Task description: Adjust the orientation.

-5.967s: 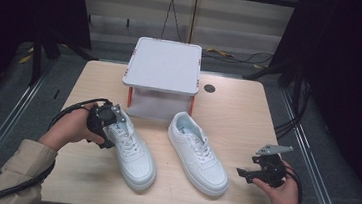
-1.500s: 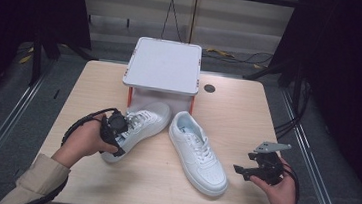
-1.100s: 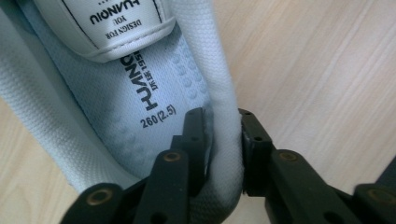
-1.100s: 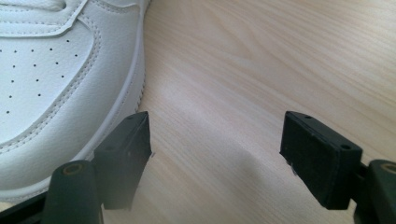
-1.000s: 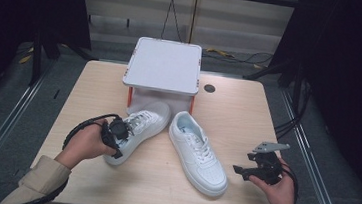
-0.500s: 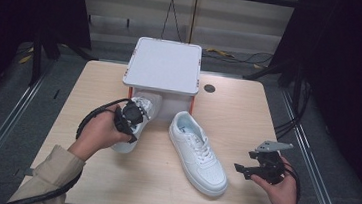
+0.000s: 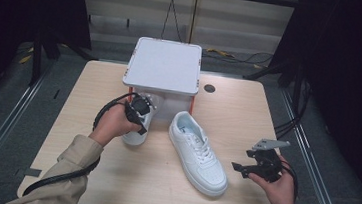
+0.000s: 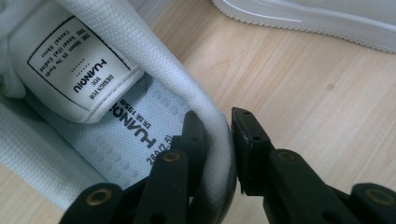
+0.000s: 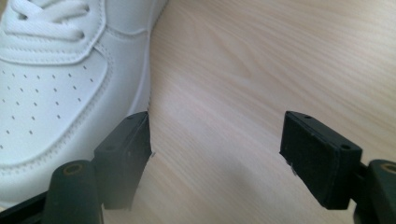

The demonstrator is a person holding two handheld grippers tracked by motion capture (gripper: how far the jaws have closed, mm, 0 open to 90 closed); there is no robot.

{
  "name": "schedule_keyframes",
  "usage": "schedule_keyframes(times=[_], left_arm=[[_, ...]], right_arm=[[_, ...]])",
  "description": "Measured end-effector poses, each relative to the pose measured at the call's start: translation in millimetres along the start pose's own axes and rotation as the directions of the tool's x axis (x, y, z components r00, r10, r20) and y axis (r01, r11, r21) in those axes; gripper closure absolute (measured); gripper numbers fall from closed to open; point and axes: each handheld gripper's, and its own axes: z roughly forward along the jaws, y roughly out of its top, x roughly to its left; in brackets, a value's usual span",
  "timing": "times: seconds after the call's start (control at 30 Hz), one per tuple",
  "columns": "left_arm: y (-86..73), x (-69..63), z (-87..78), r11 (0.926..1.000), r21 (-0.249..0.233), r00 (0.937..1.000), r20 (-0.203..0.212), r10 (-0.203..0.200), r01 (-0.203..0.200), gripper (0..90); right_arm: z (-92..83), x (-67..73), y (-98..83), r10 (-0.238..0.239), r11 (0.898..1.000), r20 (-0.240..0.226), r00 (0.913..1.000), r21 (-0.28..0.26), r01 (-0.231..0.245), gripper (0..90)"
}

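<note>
Since the earlier frames I had swung the left shoe toe-first under the white stand. My left gripper pinched its heel collar, jaws just easing apart. My right gripper hung released beside the right shoe on the pale wooden table, dark curtains around.

left shoe under stand, right shoe beside

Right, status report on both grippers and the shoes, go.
Left gripper pinching heel collar of left shoe, jaws just easing. Right gripper open, idle beside right shoe. White stand directly ahead.
</note>
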Motion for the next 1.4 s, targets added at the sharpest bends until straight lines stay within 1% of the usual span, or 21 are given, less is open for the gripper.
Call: schedule_keyframes(times=[0.07, 0.13, 0.2, 0.23, 0.3, 0.37, 0.43, 0.5, 0.57, 0.63, 0.8, 0.87, 0.93, 1.0, 1.07, 1.1, 1.17, 1.2, 1.23, 1.37, 1.4], left_arm=[[-2.3, -1.0, -0.4, 0.9998, 0.010, 0.9998, -0.005, 0.020, -0.020, 72.2], [-4.5, -1.5, -1.5, 0.9999, 0.013, 0.9999, -0.010, 0.009, -0.009, 64.3], [-5.4, -3.3, -4.3, 0.9988, 0.024, 0.9987, -0.027, 0.043, -0.042, 55.7], [-5.9, -4.3, -5.7, 0.9977, 0.025, 0.9978, -0.021, 0.063, -0.062, 53.2], [-5.8, -6.9, -9.1, 0.9973, 0.015, 0.9973, -0.015, 0.072, -0.072, 45.9], [-5.3, -6.8, -13.4, 0.9955, 0.024, 0.9957, -0.014, 0.092, -0.091, 42.6], [-5.6, -4.8, -18.0, 0.9963, 0.024, 0.9964, -0.018, 0.083, -0.082, 41.7], [-6.9, -1.9, -22.2, 0.9949, 0.036, 0.9955, -0.011, 0.094, -0.094, 39.9], [-8.7, -0.3, -25.4, 0.9925, 0.040, 0.9933, 0.006, 0.116, -0.116, 40.5], [-9.4, 1.1, -29.6, 0.9915, 0.054, 0.9930, -0.004, 0.118, -0.118, 40.4], [-10.9, 5.3, -35.7, 0.9909, 0.031, 0.9913, -0.005, 0.131, -0.131, 39.5], [-11.1, 6.9, -37.4, 0.9885, 0.050, 0.9895, -0.015, 0.144, -0.143, 38.3], [-12.1, 8.3, -37.2, 0.9815, 0.066, 0.9834, -0.012, 0.181, -0.180, 35.7], [-14.2, 9.0, -34.3, 0.9800, 0.054, 0.9813, -0.007, 0.192, -0.192, 35.3], [-16.1, 9.7, -31.2, 0.9792, 0.047, 0.9801, -0.011, 0.198, -0.198, 37.4], [-16.6, 10.4, -30.0, 0.9769, 0.047, 0.9776, -0.020, 0.209, -0.208, 41.2], [-18.9, 11.4, -25.9, 0.9792, 0.035, 0.9794, -0.020, 0.201, -0.200, 43.9], [-19.5, 12.1, -24.5, 0.9761, 0.036, 0.9764, -0.020, 0.215, -0.214, 45.4], [-20.0, 12.7, -23.5, 0.9748, 0.040, 0.9754, -0.010, 0.220, -0.220, 46.9], [-20.5, 14.1, -19.9, 0.9737, 0.047, 0.9748, 0.015, 0.223, -0.223, 48.1], [-20.5, 13.4, -18.5, 0.9757, 0.038, 0.9763, 0.018, 0.215, -0.216, 48.9]], right_arm=[[1.9, 4.1, 9.2, -0.018, 1.000, -0.008, 0.9998, 0.003, 0.018, 23.9], [3.2, 7.9, 21.9, -0.035, 0.999, -0.019, 0.9992, 0.011, 0.035, 24.4], [2.1, 10.8, 37.0, -0.046, 0.999, -0.039, 0.9982, 0.008, 0.047, 27.3], [1.4, 11.4, 45.7, -0.043, 0.999, -0.052, 0.9977, 0.002, 0.044, 27.4], [-1.7, 11.3, 64.5, -0.045, 0.999, -0.069, 0.9966, -0.013, 0.044, 30.1], [-5.8, 9.8, 84.0, -0.036, 0.999, -0.091, 0.9952, -0.023, 0.034, 37.2], [-8.4, 7.2, 102.7, -0.007, 0.999, -0.133, 0.9911, -0.038, 0.002, 44.5], [-8.8, 5.3, 120.6, 0.003, 1.000, -0.131, 0.9913, -0.027, -0.007, 46.1], [-7.9, 5.3, 136.9, -0.017, 1.000, -0.130, 0.9914, -0.005, 0.017, 52.8], [-7.3, 6.3, 151.2, -0.038, 0.999, -0.134, 0.9903, 0.004, 0.039, 63.5], [-11.1, 10.8, 185.2, -0.057, 0.998, -0.101, 0.9933, 0.019, 0.059, 89.0], [-14.7, 12.5, 199.8, -0.054, 0.998, -0.097, 0.9938, 0.005, 0.055, 90.0], [-16.5, 14.5, 214.5, -0.048, 0.999, -0.112, 0.9926, -0.010, 0.047, 90.0], [-15.8, 17.5, 229.1, -0.079, 0.997, -0.103, 0.9915, -0.022, 0.078, 90.0], [-12.9, 18.7, 241.9, -0.071, 0.997, -0.114, 0.9909, -0.030, 0.068, 90.0], [-10.5, 19.2, 247.3, -0.064, 0.998, -0.123, 0.9903, -0.036, 0.060, 90.0], [-4.6, 20.8, 257.3, -0.065, 0.998, -0.110, 0.9918, -0.029, 0.062, 90.0], [-1.3, 21.4, 261.4, -0.058, 0.998, -0.112, 0.9920, -0.031, 0.055, 90.0], [2.3, 21.5, 265.0, -0.046, 0.998, -0.122, 0.9915, -0.037, 0.042, 90.0], [19.6, 23.0, 278.2, -0.049, 0.999, -0.122, 0.9913, -0.023, 0.047, 90.0], [23.7, 23.2, 281.1, -0.049, 0.999, -0.120, 0.9916, -0.018, 0.047, 90.0]])
